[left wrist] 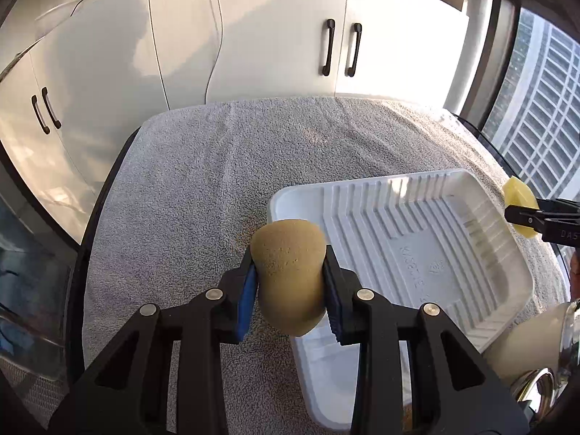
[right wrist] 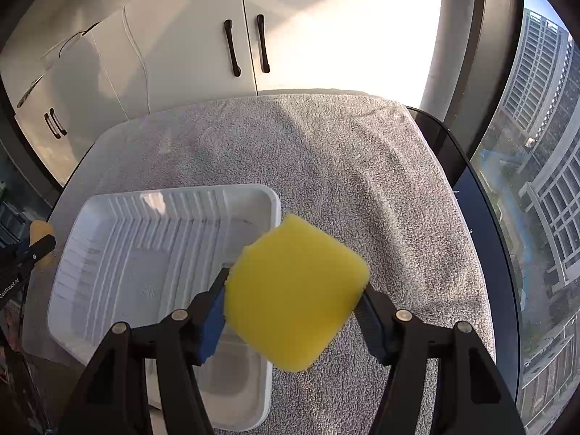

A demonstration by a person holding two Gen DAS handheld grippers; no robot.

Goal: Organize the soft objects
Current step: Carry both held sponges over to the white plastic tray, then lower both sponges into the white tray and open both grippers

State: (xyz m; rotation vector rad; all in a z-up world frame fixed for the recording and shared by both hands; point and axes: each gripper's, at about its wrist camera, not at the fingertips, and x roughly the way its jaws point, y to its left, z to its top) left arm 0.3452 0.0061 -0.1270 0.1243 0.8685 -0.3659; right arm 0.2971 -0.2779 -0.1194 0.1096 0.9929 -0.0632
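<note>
My left gripper point(left wrist: 290, 286) is shut on a tan sponge point(left wrist: 286, 264), squeezed narrow between the blue pads, above the left edge of a white ribbed tray point(left wrist: 417, 253). In the right wrist view my right gripper point(right wrist: 293, 311) is shut on a yellow sponge point(right wrist: 295, 295), a thick block held above the tray's point(right wrist: 145, 253) right edge. Each gripper shows in the other view: the right one with the yellow sponge point(left wrist: 520, 210) at the far right, the left one with the tan sponge point(right wrist: 40, 233) at the far left. The tray holds nothing.
A grey towel point(left wrist: 235, 166) covers the round dark table point(right wrist: 482, 224). White cabinets point(left wrist: 253, 36) stand behind it and a tall window point(right wrist: 536, 145) on the right. A person's sleeve point(left wrist: 525, 340) shows at the lower right of the left wrist view.
</note>
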